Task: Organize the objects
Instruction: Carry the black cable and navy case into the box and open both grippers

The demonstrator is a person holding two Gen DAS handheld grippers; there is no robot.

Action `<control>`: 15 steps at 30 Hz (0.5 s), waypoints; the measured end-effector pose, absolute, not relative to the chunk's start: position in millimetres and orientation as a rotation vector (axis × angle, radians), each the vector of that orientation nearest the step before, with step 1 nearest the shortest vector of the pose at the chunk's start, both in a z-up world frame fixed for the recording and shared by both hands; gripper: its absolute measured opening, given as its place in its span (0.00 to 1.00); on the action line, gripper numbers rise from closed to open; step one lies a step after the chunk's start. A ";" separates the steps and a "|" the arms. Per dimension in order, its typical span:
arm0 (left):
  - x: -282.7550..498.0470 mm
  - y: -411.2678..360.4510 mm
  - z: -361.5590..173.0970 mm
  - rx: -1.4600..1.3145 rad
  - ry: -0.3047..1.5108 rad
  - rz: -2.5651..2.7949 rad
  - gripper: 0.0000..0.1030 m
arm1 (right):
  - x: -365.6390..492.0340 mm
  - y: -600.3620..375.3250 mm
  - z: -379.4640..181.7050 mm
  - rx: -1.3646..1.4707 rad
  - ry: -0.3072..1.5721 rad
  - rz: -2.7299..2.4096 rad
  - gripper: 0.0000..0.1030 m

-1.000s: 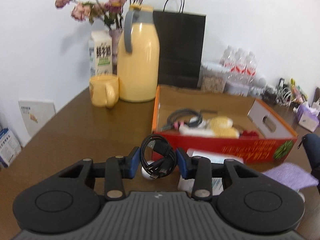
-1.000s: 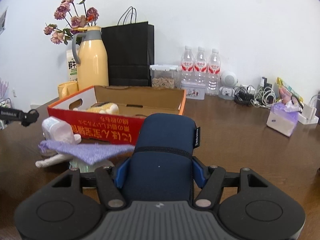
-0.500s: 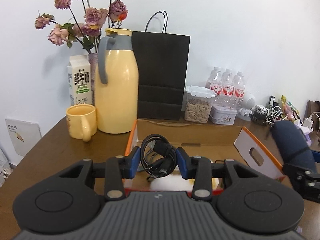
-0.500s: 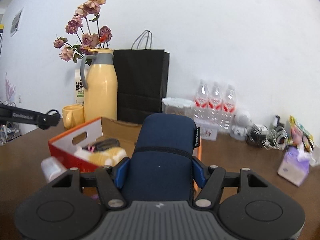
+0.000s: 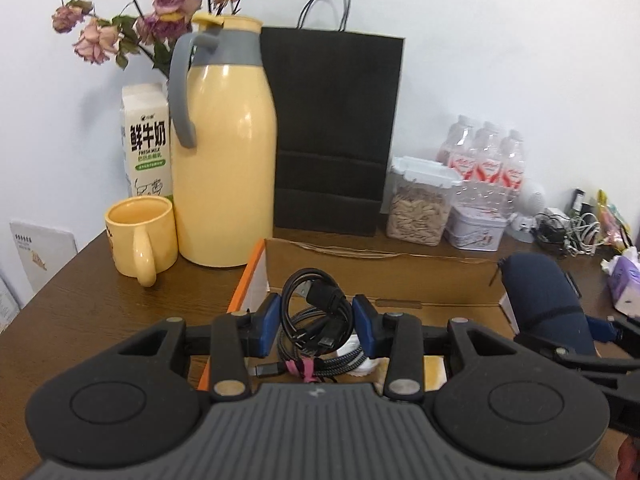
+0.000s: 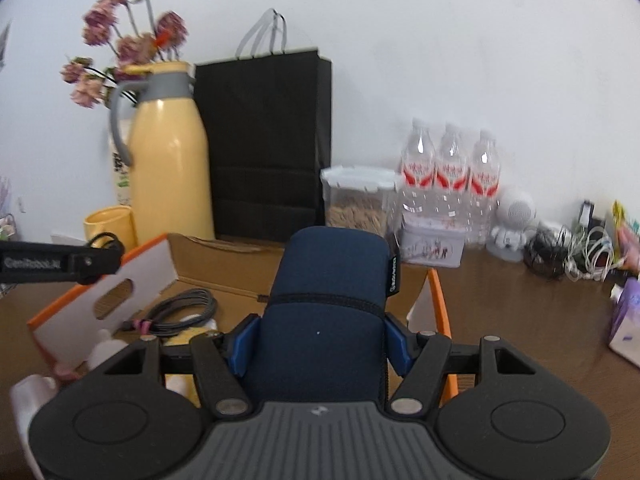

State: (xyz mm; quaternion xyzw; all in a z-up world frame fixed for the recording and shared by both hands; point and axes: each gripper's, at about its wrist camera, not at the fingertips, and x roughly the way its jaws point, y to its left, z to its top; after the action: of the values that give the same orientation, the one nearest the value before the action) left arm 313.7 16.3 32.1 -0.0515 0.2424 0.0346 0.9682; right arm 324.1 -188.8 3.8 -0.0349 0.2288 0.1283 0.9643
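Over brown wooden table (image 5: pixel 80 288), white wall behind, left tool (image 5: pixel 316 322) gripping black cable coil (image 5: pixel 314 304), right tool (image 6: pixel 318 344) gripping navy pouch (image 6: pixel 328 304).

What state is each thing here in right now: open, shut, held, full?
Left gripper: shut on black cable.
Right gripper: shut on blue pouch.
Cardboard box: open, partly filled.
Yellow mug: upright.
Seed jar: lidded.
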 end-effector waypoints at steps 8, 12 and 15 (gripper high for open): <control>325.7 17.9 14.3 -0.094 0.556 0.057 0.39 | 337.7 -193.7 -21.0 -0.050 0.551 0.271 0.61; 323.1 13.5 11.5 -0.071 0.559 0.034 0.47 | 335.4 -191.7 -23.5 -0.063 0.557 0.268 0.61; 318.0 8.1 11.8 -0.047 0.540 0.038 0.85 | 334.2 -192.2 -22.9 -0.060 0.552 0.262 0.64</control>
State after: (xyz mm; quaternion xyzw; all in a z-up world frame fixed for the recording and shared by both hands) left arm 318.0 8.1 11.8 -0.0231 0.2666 0.0187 0.9633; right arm 334.2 -192.2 -22.9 -0.0296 0.2716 0.1290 0.9533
